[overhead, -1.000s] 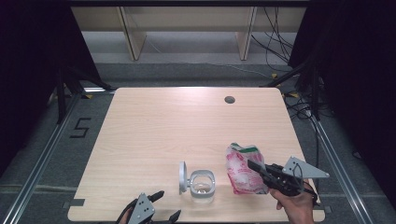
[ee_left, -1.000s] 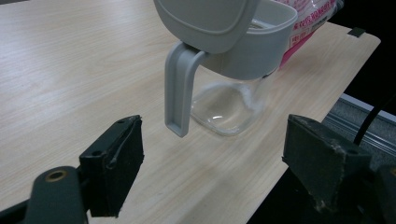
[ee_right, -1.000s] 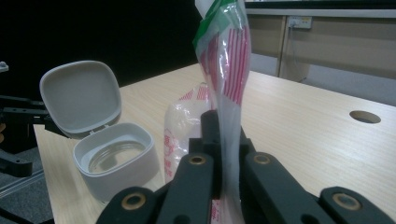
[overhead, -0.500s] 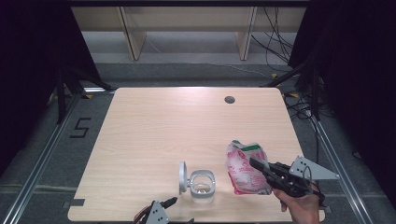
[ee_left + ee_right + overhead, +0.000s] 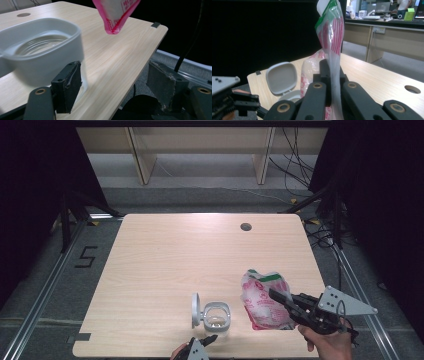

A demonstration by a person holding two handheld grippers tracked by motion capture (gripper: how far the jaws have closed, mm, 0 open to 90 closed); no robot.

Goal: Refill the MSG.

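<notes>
Red print covered the pouch (image 5: 263,302) but no word of it could be read; the one legible mark was a "5" (image 5: 86,256) taped on the grey floor left of the table. The right gripper (image 5: 276,296) was clamped on the pouch, a red, white and green plastic bag, its jaws pinching the film edge-on in the right gripper view (image 5: 331,45); in the left gripper view the pouch's lower corner (image 5: 115,17) hung clear of the tabletop. The pouch sat over the near right part of the table (image 5: 165,265), just beside a small clear container (image 5: 216,316) with a white rim, whose hinged white lid (image 5: 195,310) stood open on its left side. The left gripper (image 5: 209,339) was at the near table edge just in front of the container; its jaws had just been closing slightly yet stood apart and held nothing, one pad (image 5: 71,82) close against the container wall (image 5: 42,65), contact not determinable. The surface was light wood-grain laminate with a round cable hole (image 5: 245,226) near the far right corner. Behind the table stood pale shelving legs (image 5: 141,162), loose cables (image 5: 295,167) on the floor and dark drapes at both sides. The right gripper view showed desks and monitors (image 5: 384,8) in the room beyond.
</notes>
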